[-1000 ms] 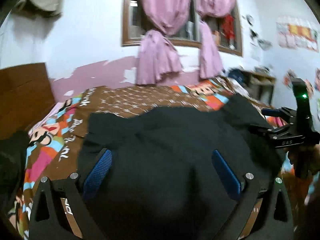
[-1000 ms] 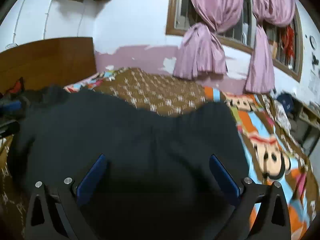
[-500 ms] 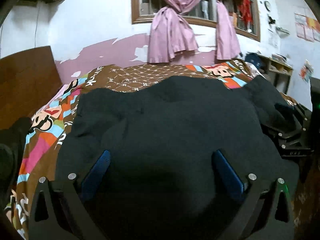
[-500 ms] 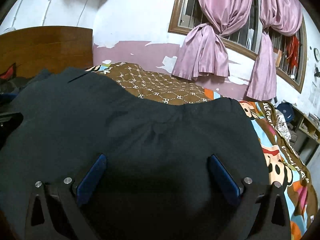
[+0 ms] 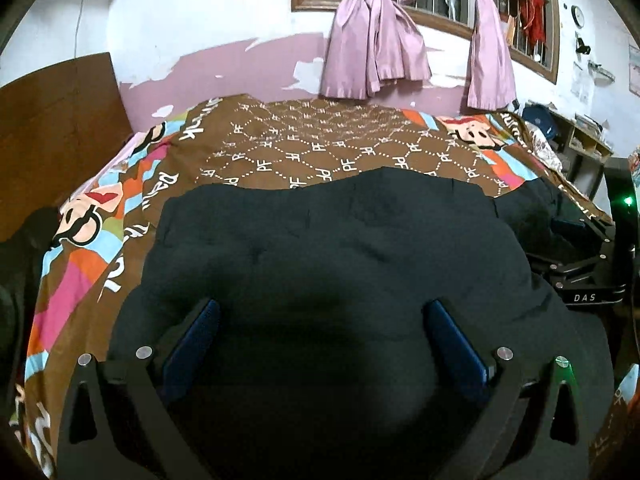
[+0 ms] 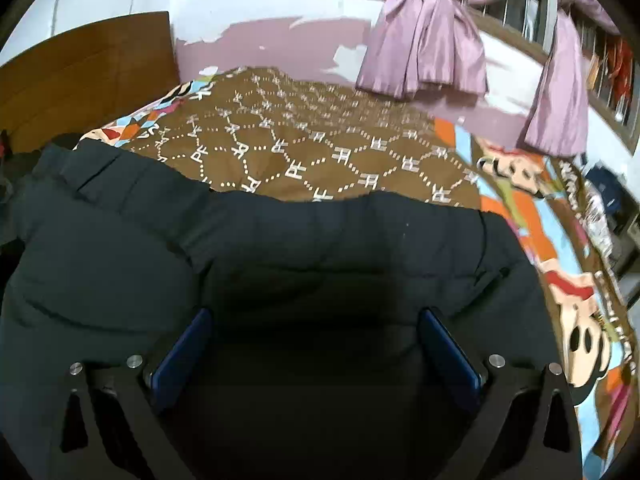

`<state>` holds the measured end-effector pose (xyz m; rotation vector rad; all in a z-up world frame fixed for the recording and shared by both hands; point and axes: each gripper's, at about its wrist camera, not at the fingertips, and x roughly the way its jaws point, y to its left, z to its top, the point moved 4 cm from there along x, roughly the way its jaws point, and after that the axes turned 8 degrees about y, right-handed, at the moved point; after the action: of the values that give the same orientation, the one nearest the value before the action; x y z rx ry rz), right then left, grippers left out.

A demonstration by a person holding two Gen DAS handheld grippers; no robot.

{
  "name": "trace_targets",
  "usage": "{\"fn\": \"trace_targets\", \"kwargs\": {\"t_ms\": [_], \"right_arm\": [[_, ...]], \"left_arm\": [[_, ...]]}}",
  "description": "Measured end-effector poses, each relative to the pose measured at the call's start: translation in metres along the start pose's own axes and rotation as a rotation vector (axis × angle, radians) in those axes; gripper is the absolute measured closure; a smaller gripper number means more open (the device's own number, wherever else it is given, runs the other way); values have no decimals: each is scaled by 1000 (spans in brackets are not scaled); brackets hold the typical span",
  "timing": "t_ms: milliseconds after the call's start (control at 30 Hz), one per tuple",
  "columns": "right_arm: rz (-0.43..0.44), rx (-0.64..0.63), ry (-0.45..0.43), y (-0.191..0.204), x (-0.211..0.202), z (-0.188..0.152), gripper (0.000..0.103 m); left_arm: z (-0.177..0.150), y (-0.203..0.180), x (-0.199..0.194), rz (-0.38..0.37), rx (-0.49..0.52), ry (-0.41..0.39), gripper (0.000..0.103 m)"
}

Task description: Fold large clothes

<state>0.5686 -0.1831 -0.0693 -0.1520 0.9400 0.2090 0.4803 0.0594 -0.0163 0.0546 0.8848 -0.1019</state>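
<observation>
A large dark padded jacket point(image 5: 340, 248) lies spread across the cartoon-print bedspread point(image 5: 320, 148). In the left wrist view it fills the lower half of the frame. My left gripper point(image 5: 320, 312) is open, its blue pads point(image 5: 192, 340) set wide with jacket fabric bulging between them. In the right wrist view the same jacket point(image 6: 320, 248) lies under my right gripper point(image 6: 315, 316), also open, pads point(image 6: 448, 348) wide apart over the cloth. The right gripper's black body point(image 5: 580, 268) shows at the jacket's right edge in the left wrist view.
A wooden headboard point(image 6: 80, 72) stands at the left end of the bed. Pink curtains point(image 5: 376, 40) hang at a window on the far wall. Dark clothes point(image 5: 20, 248) lie at the bed's left side. A shelf point(image 5: 580, 140) with clutter stands on the right.
The jacket's far edge has dropped and settled flatter on the bed, uncovering more brown bedspread. Both grippers have stayed open and swung over the cloth.
</observation>
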Motion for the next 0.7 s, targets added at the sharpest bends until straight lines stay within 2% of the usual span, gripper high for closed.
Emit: {"fn": "trace_targets", "kwargs": {"t_ms": [100,267,533,700], "right_arm": [[44,17,47,-6,10,3,0],[93,40,111,-10,25,6,0],[67,25,147,-7,32,9,0],[47,20,128,-6,28,3,0]], "left_arm": [[5,5,14,-52,-9,55,1],[10,14,26,-120,-56,102,1],[12,18,30,-125,-59,127,1],[8,16,36,-121,-44,129,1]]}}
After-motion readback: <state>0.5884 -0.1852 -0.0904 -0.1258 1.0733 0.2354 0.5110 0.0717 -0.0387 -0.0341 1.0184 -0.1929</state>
